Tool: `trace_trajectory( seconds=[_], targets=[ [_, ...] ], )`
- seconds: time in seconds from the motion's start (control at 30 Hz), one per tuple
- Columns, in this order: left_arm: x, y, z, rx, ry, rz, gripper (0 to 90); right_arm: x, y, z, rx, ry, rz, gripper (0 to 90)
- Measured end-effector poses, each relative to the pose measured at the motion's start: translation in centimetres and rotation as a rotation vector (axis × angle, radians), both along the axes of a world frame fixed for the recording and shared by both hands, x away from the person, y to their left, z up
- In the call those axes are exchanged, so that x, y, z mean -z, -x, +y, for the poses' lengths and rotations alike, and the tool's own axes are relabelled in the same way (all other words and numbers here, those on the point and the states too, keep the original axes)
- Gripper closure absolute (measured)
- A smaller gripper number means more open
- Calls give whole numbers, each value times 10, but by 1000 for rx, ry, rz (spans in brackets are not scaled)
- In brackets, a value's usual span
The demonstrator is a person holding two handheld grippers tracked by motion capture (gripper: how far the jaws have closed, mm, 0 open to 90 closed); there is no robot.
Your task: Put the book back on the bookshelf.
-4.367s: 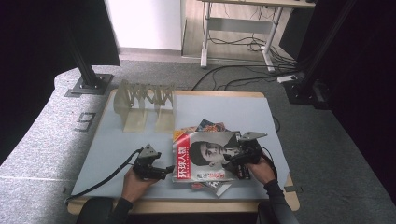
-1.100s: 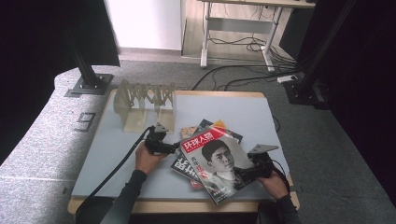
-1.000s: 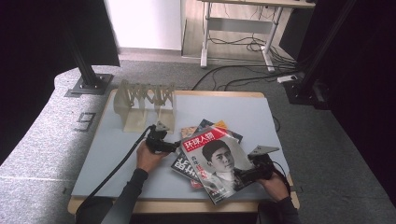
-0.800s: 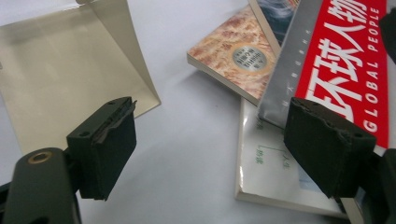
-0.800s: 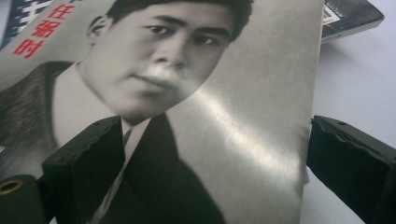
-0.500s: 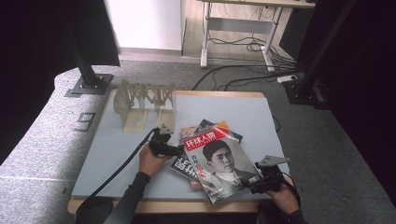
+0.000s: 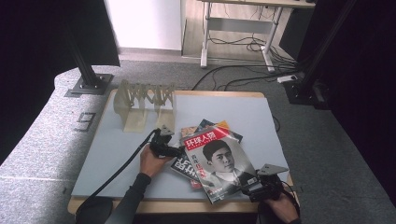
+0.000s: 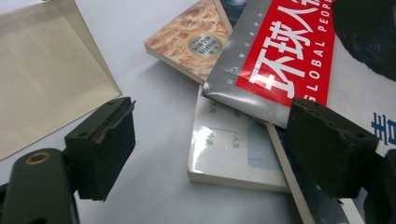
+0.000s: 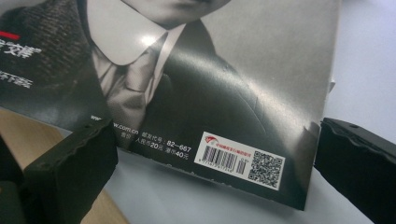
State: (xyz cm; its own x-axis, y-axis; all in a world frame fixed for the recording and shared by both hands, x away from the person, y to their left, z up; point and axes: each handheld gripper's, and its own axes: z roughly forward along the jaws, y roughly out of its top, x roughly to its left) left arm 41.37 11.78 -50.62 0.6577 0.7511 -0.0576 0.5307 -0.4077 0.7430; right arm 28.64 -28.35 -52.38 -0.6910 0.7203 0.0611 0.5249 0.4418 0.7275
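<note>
A magazine [image 7: 217, 161] with a red title block and a man's portrait lies askew on top of a pile of books, its lower corner over the table's front edge. My left gripper [image 7: 179, 150] is at the pile's left side and stands open [image 8: 210, 149]; between its jaws are the magazine's top corner [image 8: 289, 60] and a white book [image 8: 229, 144]. My right gripper [image 7: 243, 187] is at the magazine's bottom corner near the front edge. It is open [image 9: 215, 182], with the barcode corner of the cover [image 9: 243, 158] lying between its wide jaws.
A translucent beige rack [image 7: 144, 100] stands at the back left of the blue-grey mat [image 7: 116, 158]; one of its panels [image 8: 46, 79] is close to my left jaw. A brown-patterned book [image 8: 191, 42] pokes out of the pile. The wooden table edge [image 9: 28, 135] runs under my right gripper.
The magazine has turned from square to slanted and slid toward the front right. My right gripper has drawn back toward the front edge. My left gripper has moved up to the pile's left side.
</note>
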Motion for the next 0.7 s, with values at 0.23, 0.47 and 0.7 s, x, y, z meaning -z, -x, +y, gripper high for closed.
trace_trajectory(
  seconds=[0.23, 0.47, 0.7],
  targets=[
    [1, -11, -1, -28, -7, 4, 174, 3, -2, 2, 30, -39, -8, 0],
    [-1, -10, -3, -21, -20, 8, 182, 1, -10, 9, 42, -46, -5, 0],
    [0, -14, -5, -25, -7, 8, 182, -2, -12, 11, 35, -37, 4, 0]
  ],
)
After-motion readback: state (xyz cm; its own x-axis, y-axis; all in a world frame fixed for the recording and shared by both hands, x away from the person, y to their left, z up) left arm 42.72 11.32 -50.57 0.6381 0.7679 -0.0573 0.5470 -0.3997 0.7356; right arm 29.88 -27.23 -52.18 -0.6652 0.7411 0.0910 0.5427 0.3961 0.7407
